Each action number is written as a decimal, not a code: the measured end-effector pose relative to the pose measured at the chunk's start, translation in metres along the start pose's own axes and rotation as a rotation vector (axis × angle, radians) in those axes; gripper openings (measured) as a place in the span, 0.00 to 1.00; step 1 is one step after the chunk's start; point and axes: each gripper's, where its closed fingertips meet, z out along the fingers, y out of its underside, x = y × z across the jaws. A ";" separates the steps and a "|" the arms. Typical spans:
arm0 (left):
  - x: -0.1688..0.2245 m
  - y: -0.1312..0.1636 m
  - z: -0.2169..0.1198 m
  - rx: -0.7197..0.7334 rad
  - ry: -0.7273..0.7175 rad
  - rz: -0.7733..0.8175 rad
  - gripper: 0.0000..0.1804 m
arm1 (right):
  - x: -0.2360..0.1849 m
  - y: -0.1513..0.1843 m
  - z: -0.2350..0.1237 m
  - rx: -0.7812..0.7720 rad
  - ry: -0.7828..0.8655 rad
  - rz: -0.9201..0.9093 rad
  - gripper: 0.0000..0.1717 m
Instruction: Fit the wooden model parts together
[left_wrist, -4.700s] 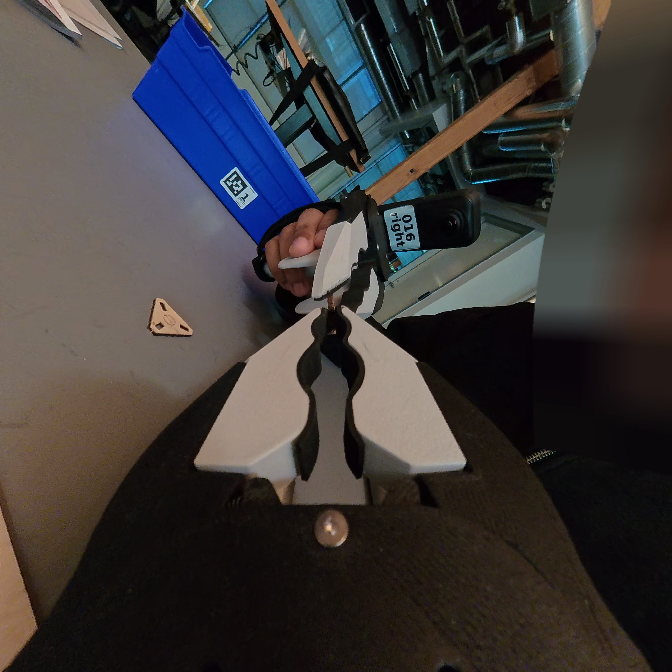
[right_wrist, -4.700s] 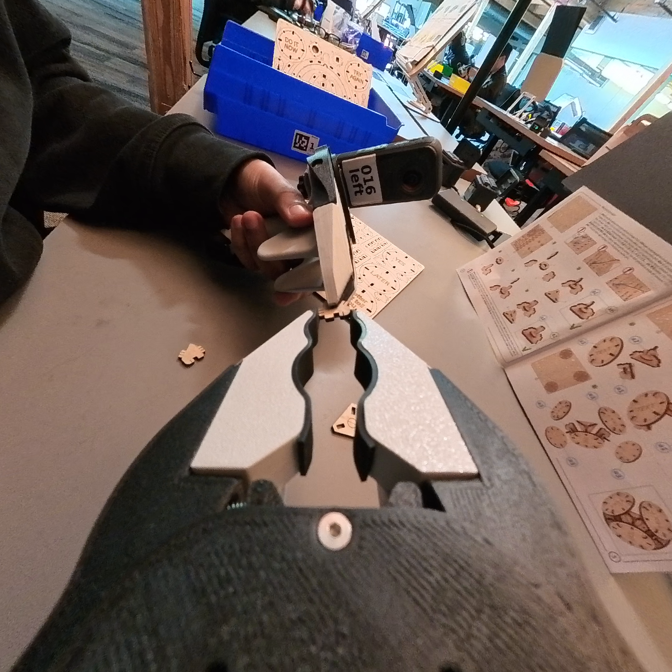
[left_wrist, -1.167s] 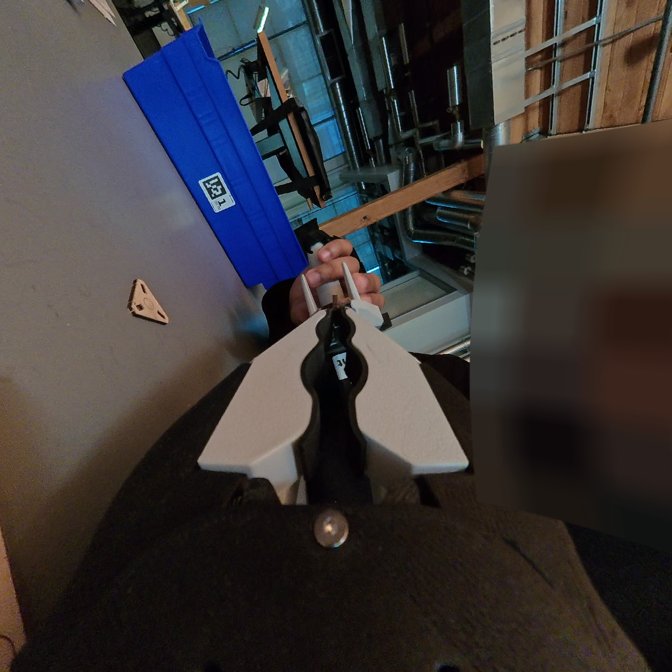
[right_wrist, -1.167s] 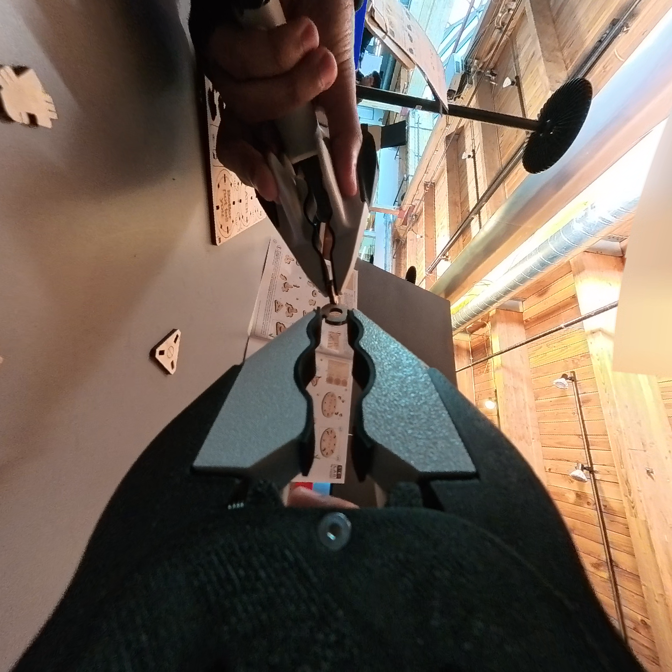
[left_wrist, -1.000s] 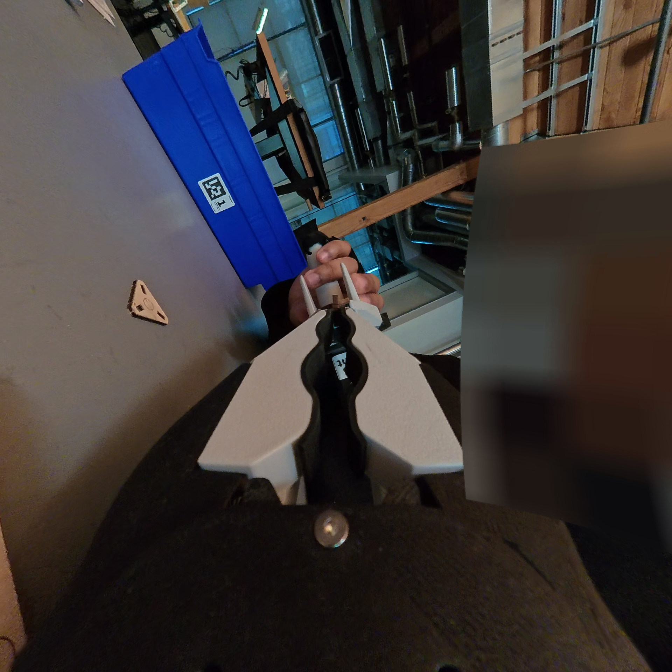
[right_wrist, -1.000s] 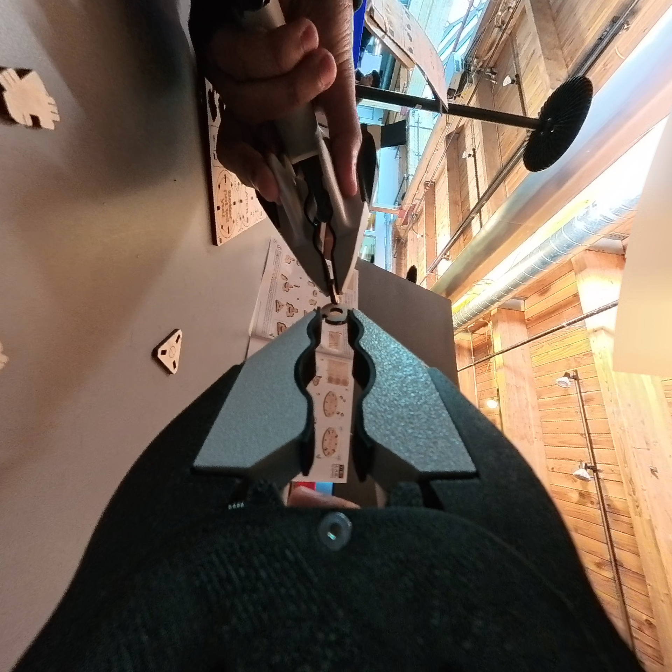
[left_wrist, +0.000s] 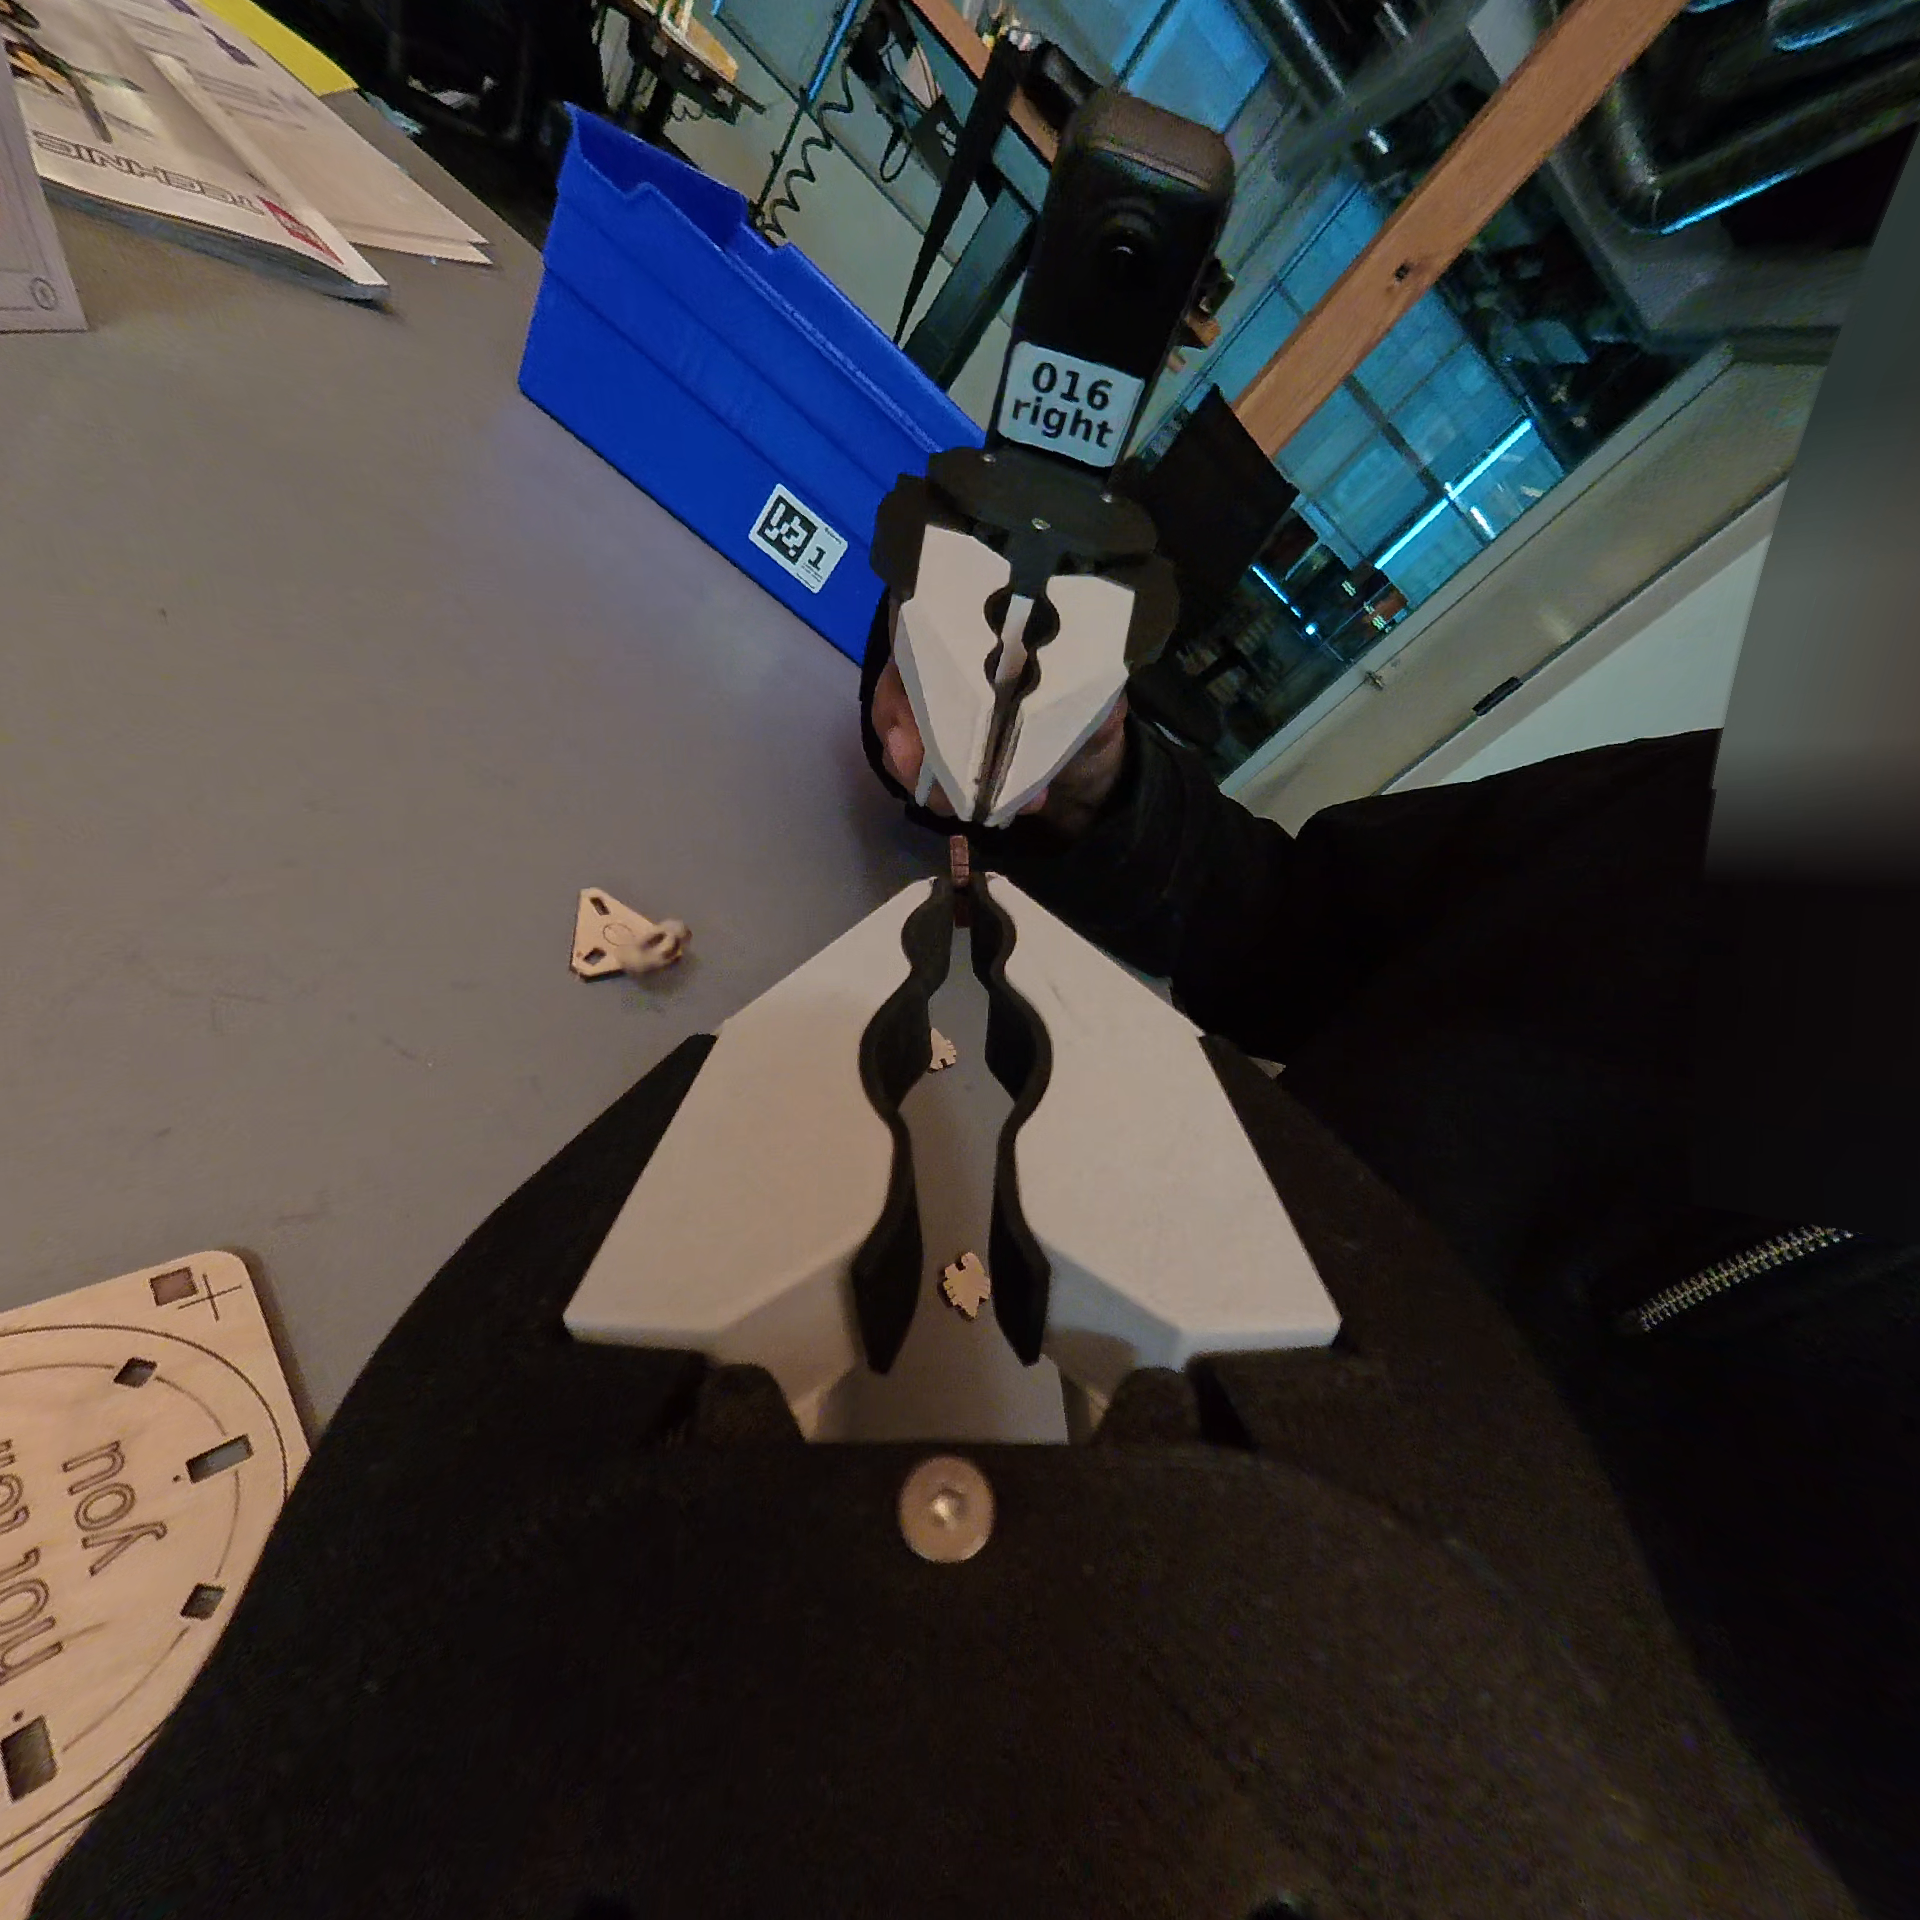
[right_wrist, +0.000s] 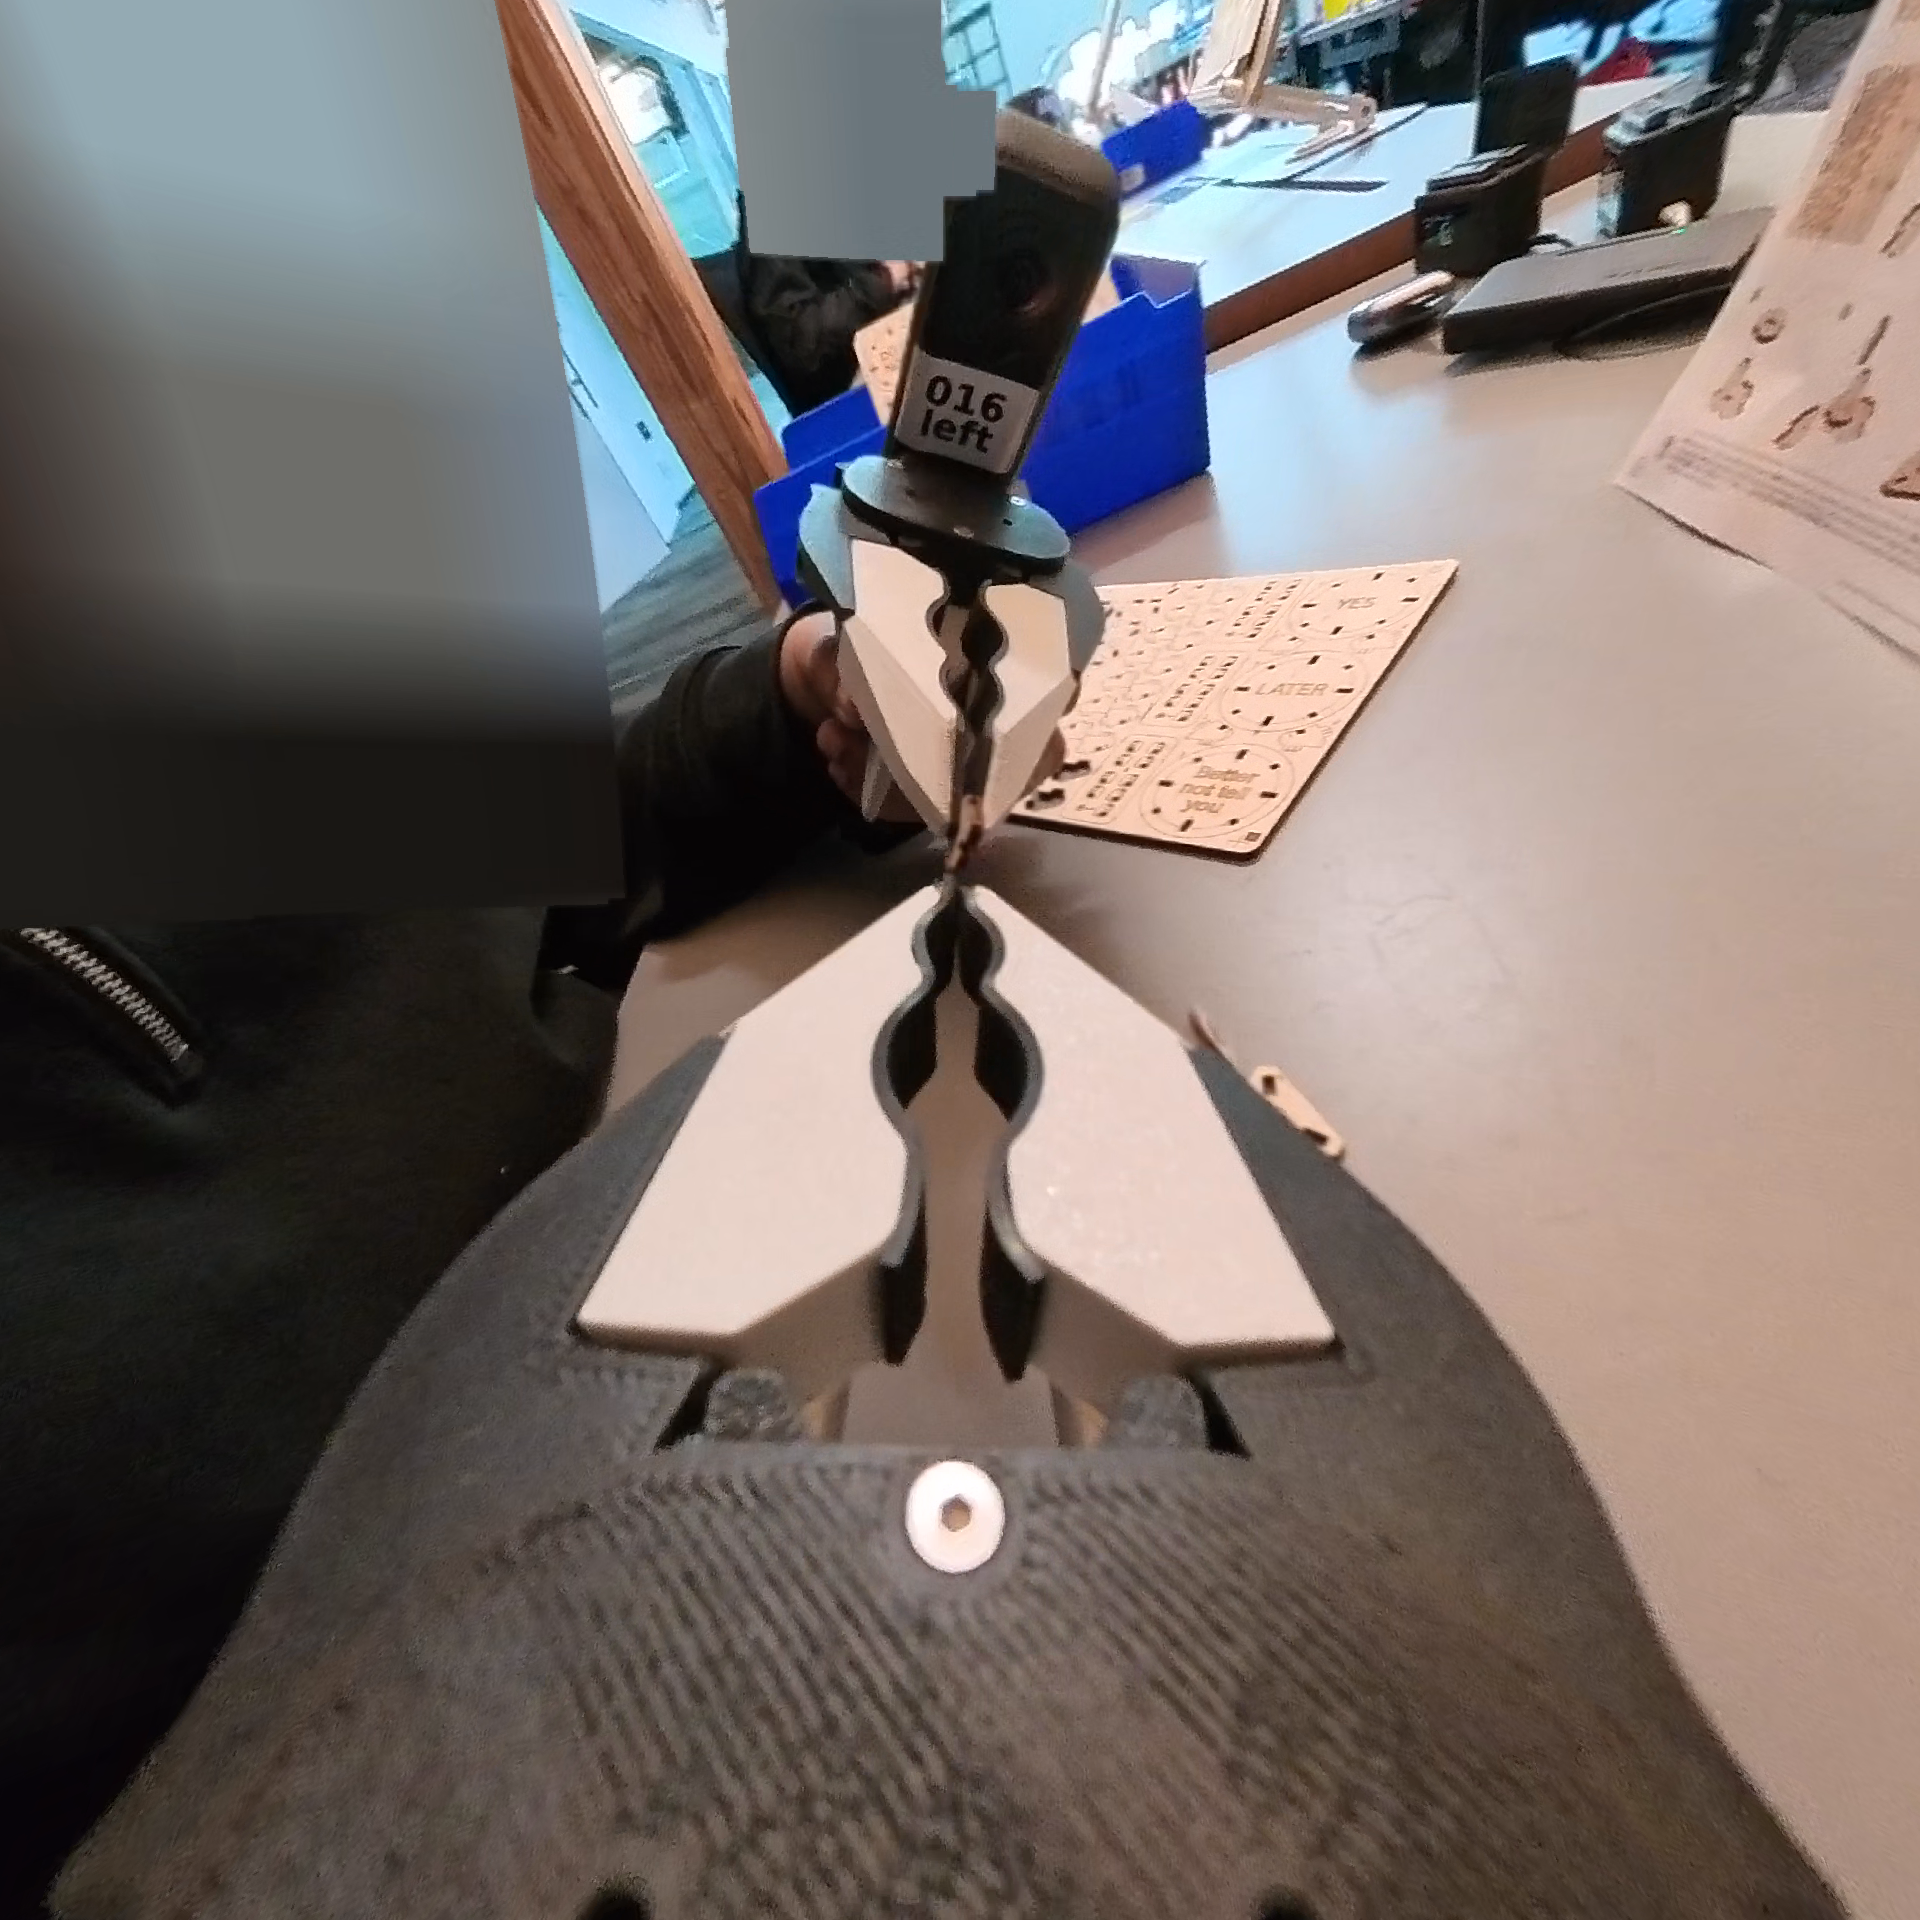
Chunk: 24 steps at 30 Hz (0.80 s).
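My left gripper (left_wrist: 961, 883) is shut on a small thin wooden piece (left_wrist: 960, 860), seen edge-on and sticking out past its fingertips. It holds the piece above the grey table (left_wrist: 312, 675). My right gripper (right_wrist: 948, 888) is shut, tip to tip with the left one, and I see nothing between its pads. In the right wrist view the left gripper (right_wrist: 961, 821) faces me with the wooden piece (right_wrist: 960, 831) at its tips. In the left wrist view the right gripper (left_wrist: 971, 816) faces me with its jaws together, just short of the piece.
A blue bin (left_wrist: 727, 343) stands behind the grippers. A wooden sheet of cut-out parts (right_wrist: 1247, 707) and instruction papers (right_wrist: 1818, 312) lie on the table. A triangular wooden piece (left_wrist: 608, 940) and small loose bits (left_wrist: 964, 1285) lie under the grippers. A person's black sleeve (left_wrist: 1351, 935) is at the right.
Both grippers have swung from pointing upward to level over the table. The right jaws, apart around a small ring-shaped piece a second ago, have come together. The left stays shut on its piece.
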 end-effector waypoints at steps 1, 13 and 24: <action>0.000 0.001 0.000 -0.003 -0.002 -0.002 0.01 | 0.000 -0.001 -0.001 0.006 -0.009 0.002 0.00; -0.046 -0.041 -0.047 0.257 -0.288 -0.016 0.00 | 0.035 0.002 -0.012 -0.032 0.238 -0.122 0.00; -0.032 -0.052 -0.043 0.284 -0.399 0.272 0.00 | 0.072 -0.029 -0.007 0.026 0.466 -0.192 0.06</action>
